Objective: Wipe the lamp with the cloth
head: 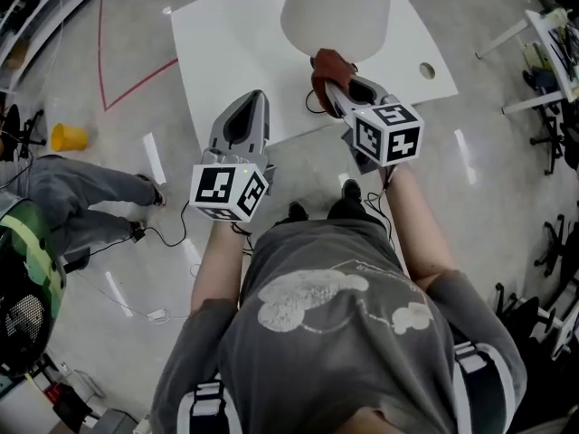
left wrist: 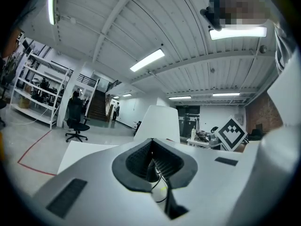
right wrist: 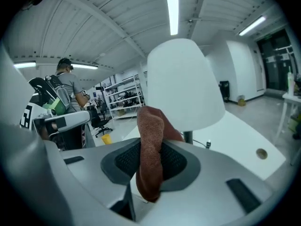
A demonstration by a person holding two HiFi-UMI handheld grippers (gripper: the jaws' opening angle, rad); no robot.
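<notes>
Where the cloth is: the brown cloth (head: 331, 67) is pinched in the right gripper (head: 327, 86), bunched up past the tips and hanging below the pads.
Right gripper: jaws closed on the cloth, apart only by the folded fabric between the ribbed pads; held up toward the lamp.
Cloth and lamp: the cloth's top is at the shade's lower rim on the near side; the views do not show whether it touches.
Lamp: the lamp (head: 336, 12) stands upright at the far middle of the table (head: 231, 48), with a white tapered shade (right wrist: 181, 81) on a thin stem (right wrist: 188, 136).
Left gripper: the left gripper (head: 250, 107) has its jaw tips together and nothing between them; it hovers over the table's near edge, left of the lamp and apart from it.
Cord: a dark cord (head: 313, 107) lies on the table beside the lamp's base.
Table: white, bare apart from the lamp and cord, with a round hole (head: 427, 70) near its right corner.
Floor: a grey floor (head: 118, 25) with a red line (head: 136, 84) and a yellow cup (head: 68, 137) to the left of the table.
Others: a seated person (head: 68, 197) in grey trousers at the left.
</notes>
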